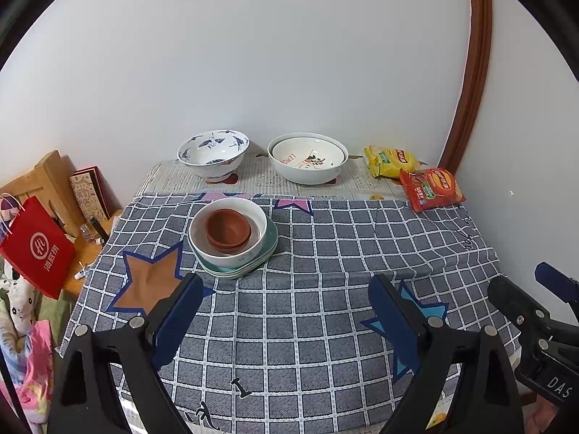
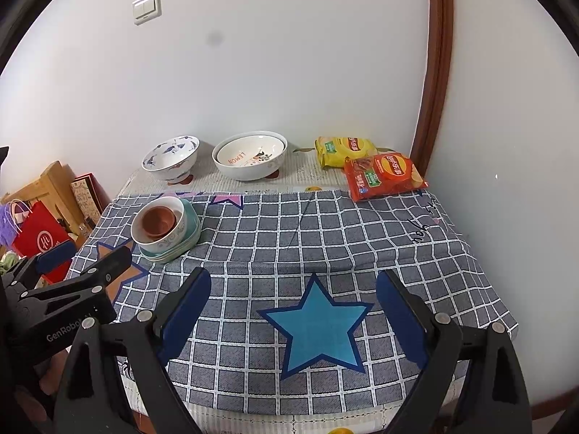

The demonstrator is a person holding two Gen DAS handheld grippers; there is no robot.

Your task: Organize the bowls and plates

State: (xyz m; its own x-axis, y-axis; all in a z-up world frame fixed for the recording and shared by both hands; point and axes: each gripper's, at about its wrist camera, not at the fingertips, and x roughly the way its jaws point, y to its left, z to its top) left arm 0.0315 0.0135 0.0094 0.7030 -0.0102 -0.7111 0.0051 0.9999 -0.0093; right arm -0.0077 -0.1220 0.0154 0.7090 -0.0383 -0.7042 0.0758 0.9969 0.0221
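Observation:
On the checked cloth a stack stands left of centre: pale green plates under a white bowl that holds small brown bowls. The same stack shows at the left of the right wrist view. At the back a blue-patterned bowl sits beside a large white bowl with a lemon-print bowl nested in it. My left gripper is open, empty, just short of the stack. My right gripper is open, empty, above a blue star.
Two crisp bags, a yellow one and a red one, lie at the back right by the wall. A red paper bag and wooden furniture stand left of the table. A brown door frame rises at the right.

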